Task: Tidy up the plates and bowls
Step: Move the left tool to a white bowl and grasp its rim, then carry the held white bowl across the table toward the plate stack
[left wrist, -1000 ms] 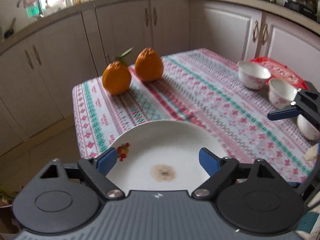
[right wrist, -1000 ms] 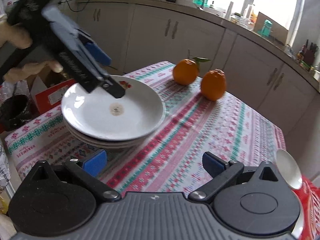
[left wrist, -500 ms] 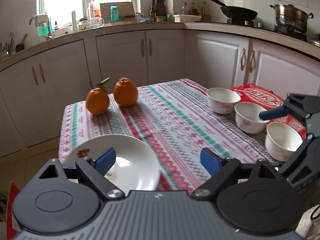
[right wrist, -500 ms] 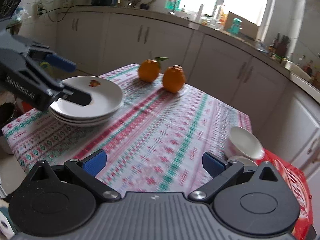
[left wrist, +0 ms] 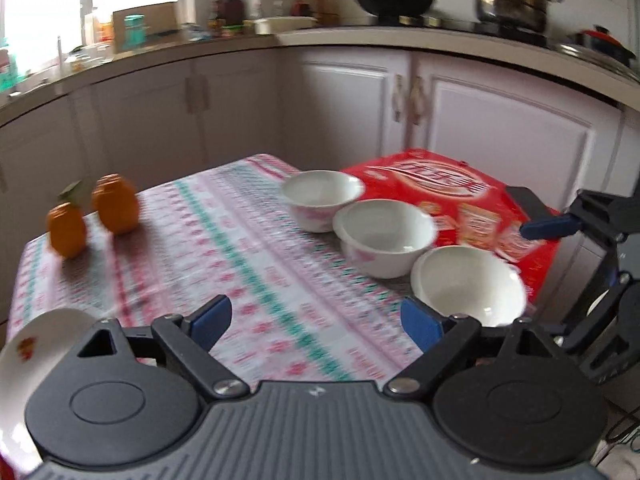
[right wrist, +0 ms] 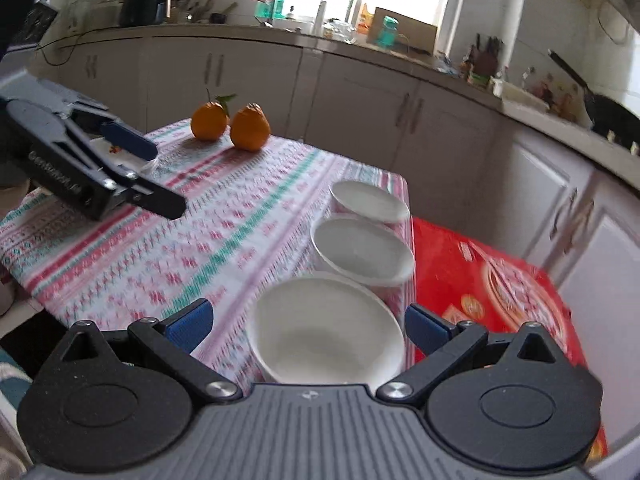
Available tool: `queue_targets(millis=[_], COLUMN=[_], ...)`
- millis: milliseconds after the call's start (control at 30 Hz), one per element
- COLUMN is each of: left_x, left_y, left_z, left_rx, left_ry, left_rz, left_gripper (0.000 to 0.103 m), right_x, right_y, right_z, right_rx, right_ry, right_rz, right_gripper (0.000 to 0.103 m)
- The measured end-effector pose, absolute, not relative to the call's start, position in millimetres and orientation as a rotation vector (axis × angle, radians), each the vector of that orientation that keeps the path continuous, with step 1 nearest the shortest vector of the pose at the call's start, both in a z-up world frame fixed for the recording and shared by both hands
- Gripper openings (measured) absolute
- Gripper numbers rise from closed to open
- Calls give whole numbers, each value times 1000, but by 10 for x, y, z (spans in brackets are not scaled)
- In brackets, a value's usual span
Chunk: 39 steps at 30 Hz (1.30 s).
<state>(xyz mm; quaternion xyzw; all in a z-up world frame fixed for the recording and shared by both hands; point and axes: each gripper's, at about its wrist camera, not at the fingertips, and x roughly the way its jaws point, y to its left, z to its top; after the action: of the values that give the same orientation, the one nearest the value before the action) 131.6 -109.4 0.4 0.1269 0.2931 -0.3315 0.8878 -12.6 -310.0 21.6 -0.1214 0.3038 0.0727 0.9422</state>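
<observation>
Three white bowls stand in a row at the table's right edge: the far bowl [left wrist: 322, 199], the middle bowl [left wrist: 385, 237] and the near bowl [left wrist: 468, 286]. They also show in the right wrist view: far [right wrist: 368, 202], middle [right wrist: 362, 250], near [right wrist: 326, 330]. My right gripper [right wrist: 308, 326] is open and empty, with the near bowl between its jaws. My left gripper [left wrist: 316, 322] is open and empty over the tablecloth. A white plate [left wrist: 28, 352] with a red motif shows at the lower left; the rest of it is hidden.
Two oranges [left wrist: 94, 214] sit at the table's far left corner. A red box [left wrist: 452, 196] lies right of the bowls, off the patterned tablecloth [left wrist: 224, 264]. White kitchen cabinets [left wrist: 472, 120] surround the table. The left gripper body [right wrist: 80, 164] shows at left.
My left gripper has left the plate stack and swung right toward the bowls. My right gripper has swung right and down until the near bowl sits between its jaws.
</observation>
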Motion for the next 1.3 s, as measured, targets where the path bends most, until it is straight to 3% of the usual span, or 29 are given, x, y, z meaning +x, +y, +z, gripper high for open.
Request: queue_targets(millis=[333, 500, 700, 800, 900, 1300], left_x=[1448, 1510, 1576, 1600, 1604, 1630], left_y=[-1808, -2022, -2160, -2201, -2228, -2237], left_z=[-240, -367, -447, -476, -488, -480], left_rx=[302, 304, 302, 305, 307, 289], left_ry=[692, 753, 802, 819, 831, 855], left_rz=[-809, -857, -908, -921, -939, -967], left_gripper=[91, 81, 69, 68, 61, 60], right_x=[-128, -107, -73, -52, -47, -33], right_y=[-3397, -3497, -3506, -3511, -3512, -3514], right_z=[-185, -245, -289, -290, -285, -257], right_rx=[-164, -144, -163, -161, -162, -147], right_ry=[686, 688, 691, 694, 690, 689], right_rz=[198, 214, 242, 257, 260, 256], right_gripper=[103, 102, 91, 87, 86, 85])
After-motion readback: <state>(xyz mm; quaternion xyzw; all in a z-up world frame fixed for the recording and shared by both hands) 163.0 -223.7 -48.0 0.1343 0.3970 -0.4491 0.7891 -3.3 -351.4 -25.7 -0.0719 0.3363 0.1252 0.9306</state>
